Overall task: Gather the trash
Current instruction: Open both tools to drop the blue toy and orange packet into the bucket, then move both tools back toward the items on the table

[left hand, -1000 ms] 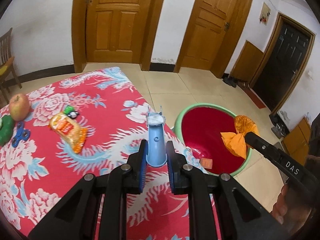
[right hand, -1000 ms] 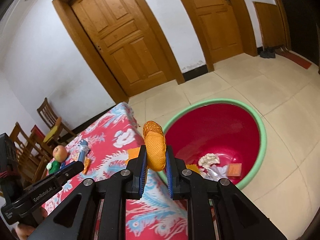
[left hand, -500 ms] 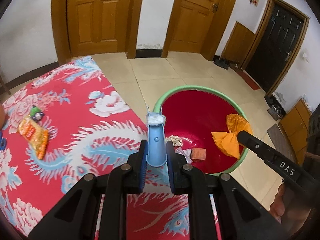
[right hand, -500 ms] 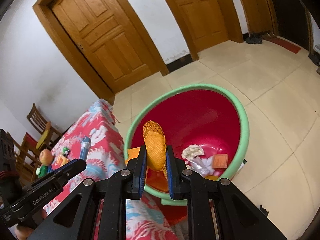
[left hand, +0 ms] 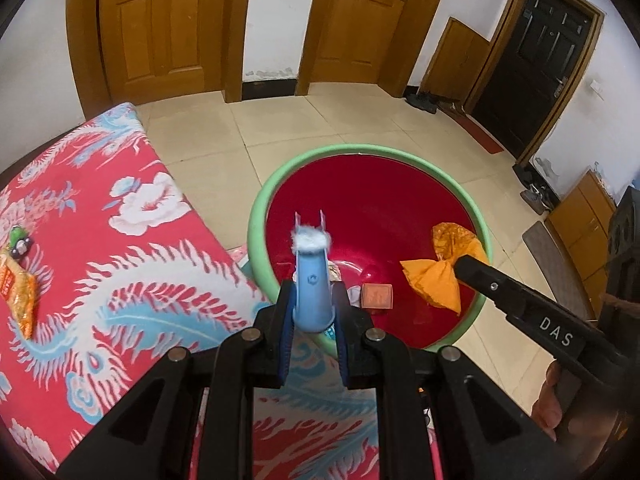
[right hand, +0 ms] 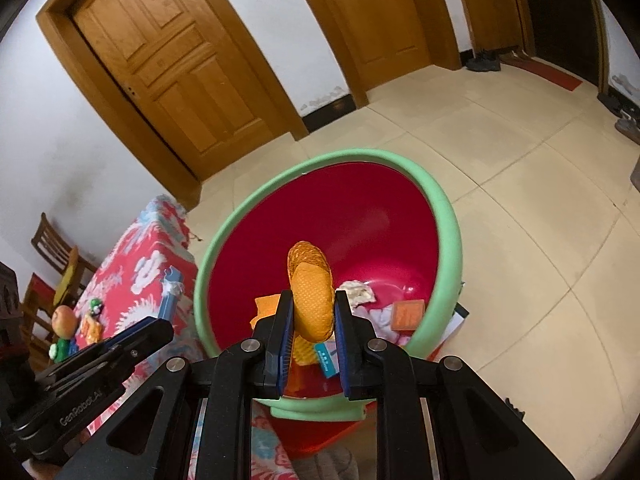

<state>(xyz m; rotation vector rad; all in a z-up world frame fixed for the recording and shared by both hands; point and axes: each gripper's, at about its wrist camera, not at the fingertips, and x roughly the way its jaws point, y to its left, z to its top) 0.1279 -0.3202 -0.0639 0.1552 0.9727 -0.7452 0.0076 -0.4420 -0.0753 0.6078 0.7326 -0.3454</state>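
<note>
Poised over half-filled green-rimmed red plastic basin (left hand: 260,216): left gripper (left hand: 313,312) clenching blue tube (left hand: 311,292), right gripper (right hand: 311,320) jaws opening around orange mesh wrapper (right hand: 312,300), snack packet (left hand: 18,292) left on tabletop (left hand: 120,280)

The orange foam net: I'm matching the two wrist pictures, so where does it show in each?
Left wrist view: the orange foam net is right of centre, at the tip of the right gripper, over the basin.
Right wrist view: the net is at centre, between that gripper's opening jaws.
Shared landmark: the red basin with the green rim.
</note>
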